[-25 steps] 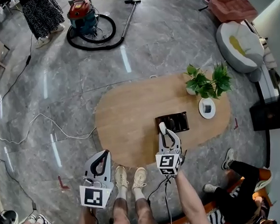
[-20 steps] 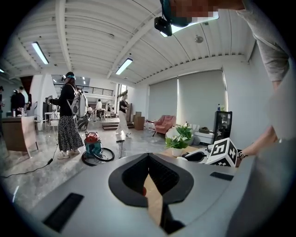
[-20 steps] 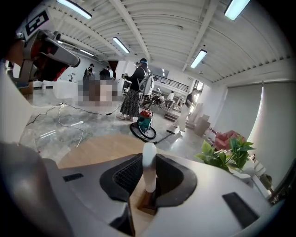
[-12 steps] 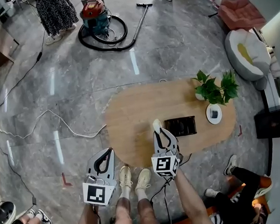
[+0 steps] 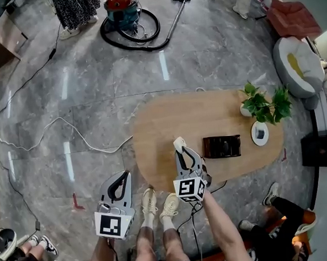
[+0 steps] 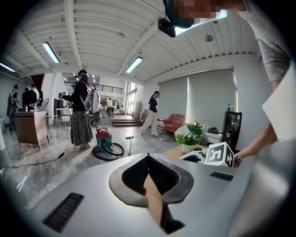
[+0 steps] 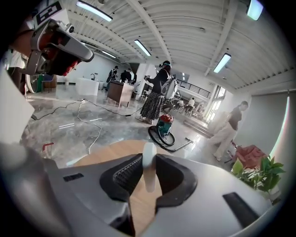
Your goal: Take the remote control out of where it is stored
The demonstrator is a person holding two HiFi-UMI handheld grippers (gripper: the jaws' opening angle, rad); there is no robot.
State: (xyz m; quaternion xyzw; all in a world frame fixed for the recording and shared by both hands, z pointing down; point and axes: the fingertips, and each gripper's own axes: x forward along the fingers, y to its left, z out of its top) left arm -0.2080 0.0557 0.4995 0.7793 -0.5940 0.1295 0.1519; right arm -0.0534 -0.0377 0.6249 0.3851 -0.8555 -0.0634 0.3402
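Looking overhead, we glimpse only a tip of the remote (image 5: 178, 143), clamped in our right gripper (image 5: 181, 150); left gripper (image 5: 123, 177) closed, empty.

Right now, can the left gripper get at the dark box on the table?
Probably not from there. The left gripper hangs over the floor, off the table's near edge, and the right gripper, jaws shut on the white remote, stands between it and the dark box.
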